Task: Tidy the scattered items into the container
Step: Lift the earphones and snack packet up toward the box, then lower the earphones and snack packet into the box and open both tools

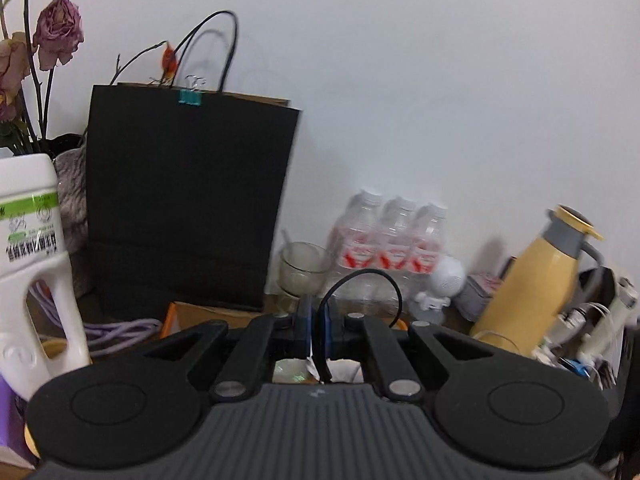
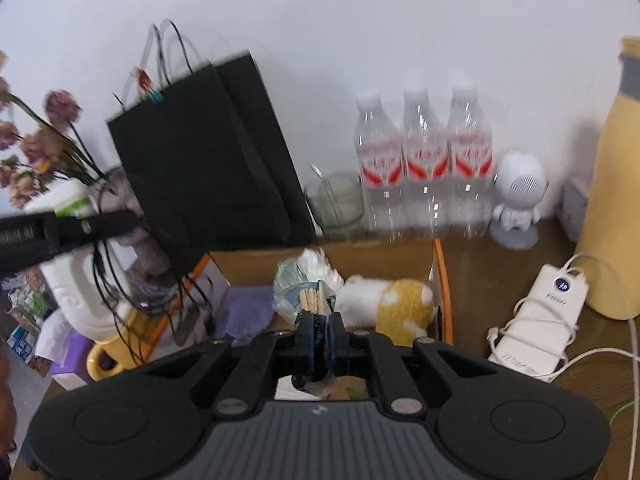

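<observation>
Left hand-held gripper (image 1: 318, 330) is clenched on a thin black cable (image 1: 362, 276) that loops up above its blue pads and drops back between them. In the right wrist view that same gripper reaches in from the left edge, with tangled black cable strands hanging below it over the left end of the box.

Right hand-held gripper (image 2: 322, 334) has its jaws nearly together, with something thin and dark pinched between the pads (cannot tell what it is, too blurred).

The container is an open cardboard box (image 2: 384, 250) with orange edge trim, on the brown table (image 2: 472, 272) just ahead of both grippers. Inside it: a white and yellow plush toy (image 2: 394, 304), a crumpled clear plastic packet (image 2: 294, 284) with wooden sticks (image 2: 312, 300) poking up, and a purple cloth (image 2: 248, 308) at the left.

Behind the box, against the white wall:
- black paper bag (image 1: 188, 200), upright, teal binder clip on its top edge
- glass jar (image 1: 302, 266) just right of the bag
- shrink-wrapped pack of three water bottles (image 1: 394, 236) with red labels
- small white robot figure (image 2: 518, 200) beside the bottles
- yellow thermos jug (image 1: 536, 280) with a grey collar, far right

A white power bank (image 2: 540, 320) wrapped in its white cable lies on the table right of the box. At the left stand a white detergent jug (image 1: 34, 248) and dried pink roses (image 1: 58, 32).
</observation>
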The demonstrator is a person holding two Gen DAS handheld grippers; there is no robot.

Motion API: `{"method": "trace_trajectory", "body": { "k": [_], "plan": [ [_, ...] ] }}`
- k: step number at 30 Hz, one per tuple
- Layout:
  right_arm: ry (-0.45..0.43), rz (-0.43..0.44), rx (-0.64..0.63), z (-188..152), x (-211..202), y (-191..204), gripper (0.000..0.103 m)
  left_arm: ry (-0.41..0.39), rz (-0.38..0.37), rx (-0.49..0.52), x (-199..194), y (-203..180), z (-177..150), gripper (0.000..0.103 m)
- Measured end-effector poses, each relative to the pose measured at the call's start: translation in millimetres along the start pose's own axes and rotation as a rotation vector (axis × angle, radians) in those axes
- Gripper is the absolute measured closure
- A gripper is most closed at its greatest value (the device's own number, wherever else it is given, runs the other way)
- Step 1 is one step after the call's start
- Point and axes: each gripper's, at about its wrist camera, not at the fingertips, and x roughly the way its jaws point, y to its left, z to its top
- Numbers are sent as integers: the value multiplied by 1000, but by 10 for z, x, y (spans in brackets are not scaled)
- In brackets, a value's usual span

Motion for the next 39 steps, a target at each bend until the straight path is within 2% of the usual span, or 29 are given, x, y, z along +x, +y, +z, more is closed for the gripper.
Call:
{"method": "trace_trajectory", "body": {
  "k": [3, 8, 14, 19, 22, 25, 29, 34, 39],
  "plan": [
    [29, -6, 1, 30, 145, -13, 96, 10, -18, -22, 14, 37, 266, 97],
    [40, -3, -3, 100, 242, -14, 95, -40, -17, 4, -168, -51, 708, 97],
    [94, 4, 20, 191, 417, -11, 94, 27, 18, -15, 153, -8, 741, 97],
    [121, 1, -2, 172, 484, 29, 93, -6, 44, 4, 87, -63, 865, 97],
    [161, 3, 1, 129, 560, 36, 92, 6, 58, 24, 81, -110, 928, 97],
    [209, 16, 13, 90, 661, 19, 91, 63, 88, 59, 239, -116, 753, 97],
    [279, 16, 51, 58, 799, -40, 91, 180, 117, 69, 622, -25, 338, 97],
    [356, -17, 74, 56, 959, -93, 89, 354, 134, 64, 1098, 105, -138, 96],
    [407, -68, 82, 39, 1149, -126, 86, 467, 171, 80, 1368, 169, -514, 94]
  ]
}}
